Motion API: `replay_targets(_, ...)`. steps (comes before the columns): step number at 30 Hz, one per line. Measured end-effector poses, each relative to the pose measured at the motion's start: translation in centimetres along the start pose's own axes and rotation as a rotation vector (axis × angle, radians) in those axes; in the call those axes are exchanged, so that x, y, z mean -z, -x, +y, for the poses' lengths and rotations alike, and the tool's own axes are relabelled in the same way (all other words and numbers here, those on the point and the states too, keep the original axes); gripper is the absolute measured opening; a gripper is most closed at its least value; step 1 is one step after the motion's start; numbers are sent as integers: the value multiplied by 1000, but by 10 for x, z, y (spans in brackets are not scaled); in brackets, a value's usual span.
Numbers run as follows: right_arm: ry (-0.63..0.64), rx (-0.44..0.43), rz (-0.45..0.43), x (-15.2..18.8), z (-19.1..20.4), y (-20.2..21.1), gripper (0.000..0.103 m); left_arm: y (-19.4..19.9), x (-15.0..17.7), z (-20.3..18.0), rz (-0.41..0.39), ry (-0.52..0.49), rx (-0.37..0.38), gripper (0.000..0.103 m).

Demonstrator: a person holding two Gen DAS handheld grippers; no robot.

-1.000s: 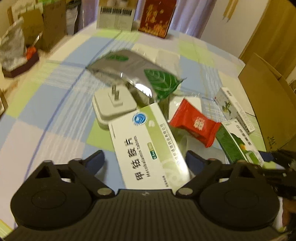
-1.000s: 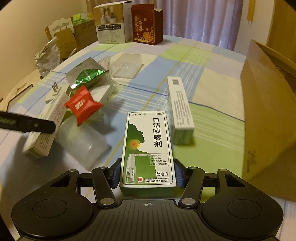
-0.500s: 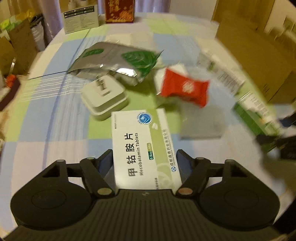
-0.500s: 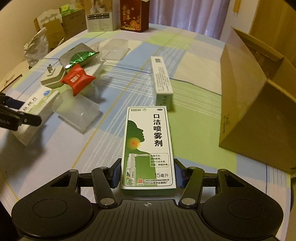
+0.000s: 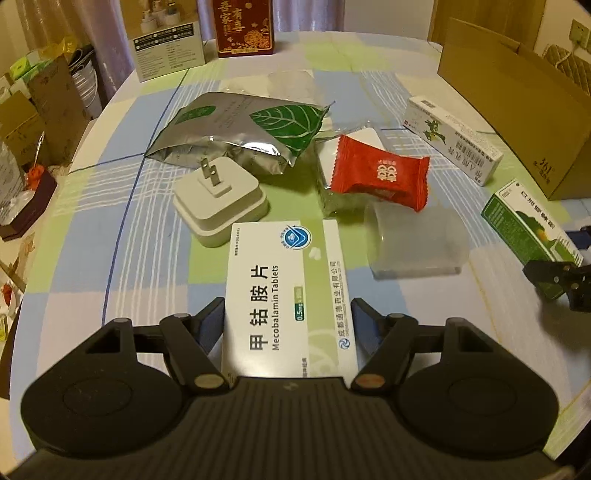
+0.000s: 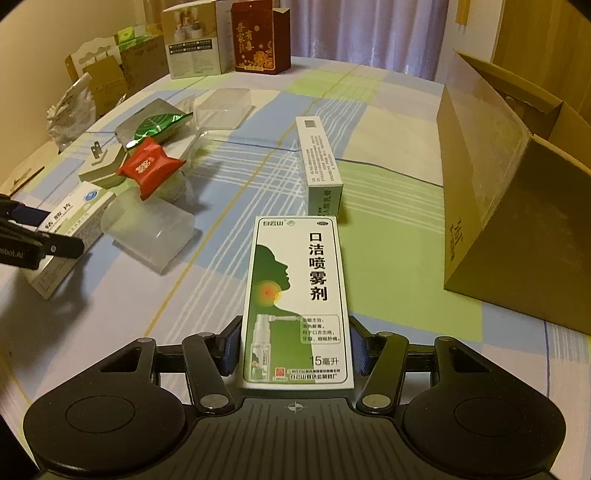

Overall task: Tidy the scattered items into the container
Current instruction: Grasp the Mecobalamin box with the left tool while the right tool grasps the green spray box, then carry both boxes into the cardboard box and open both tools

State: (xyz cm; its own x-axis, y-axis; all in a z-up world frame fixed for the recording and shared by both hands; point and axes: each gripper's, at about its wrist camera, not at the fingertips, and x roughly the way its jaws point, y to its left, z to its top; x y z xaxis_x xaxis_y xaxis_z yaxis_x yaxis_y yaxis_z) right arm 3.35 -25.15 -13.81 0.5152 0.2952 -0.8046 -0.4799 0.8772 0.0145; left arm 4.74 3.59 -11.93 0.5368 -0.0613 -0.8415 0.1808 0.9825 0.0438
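Both boxes now ride higher off the desk (image 6: 388, 192) than a second ago. Left gripper (image 5: 288, 325) clamps the tablet box (image 5: 290, 295), right gripper (image 6: 293, 349) the spray box (image 6: 297, 295), near the cardboard container (image 6: 509, 206). Light, stiff cartons, best pinched across their long sides.

You've got a rounded surface (image 5: 92, 229) under a checked cloth in blue, green and lilac. Lying on it: silver leaf-print pouch (image 5: 240, 129), white plug adapter (image 5: 218, 201) prongs up just in front of it, clear plastic tub (image 5: 417, 243) on its side, second clear tub (image 6: 223, 109) further back, long white carton (image 6: 319, 162) mid-surface. Open cardboard box (image 6: 509, 206) stands at your right edge. Red gift box (image 5: 245, 27) and a white product box (image 5: 168, 46) stand at the far end.
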Motion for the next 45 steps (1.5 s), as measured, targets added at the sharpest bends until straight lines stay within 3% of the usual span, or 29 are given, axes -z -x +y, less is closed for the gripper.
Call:
replay_targets(7, 5, 2, 1, -3, 1, -2, 58, -1, 1, -3, 3, -28, 13, 67)
replay_targets(18, -2, 22, -54, -3, 2, 23, 58, 50, -9, -11, -124, -36, 33, 66)
replay_targets(25, -50, 61, -106, -8, -4, 58, 58, 69, -27, -33, -165, -77, 67, 66)
replay_targets(30, -89, 108, -180, -25, -24, 95, 58, 73, -52, -69, -198, -131, 132, 66)
replay_targets(36, -141, 205, -272, -56, -76, 143, 58, 75, -107, -136, -265, -228, 241, 67)
replay_targets(45, -186, 311, -310, -84, -162, 158, 58, 66, -185, -240, -333, -350, 363, 67)
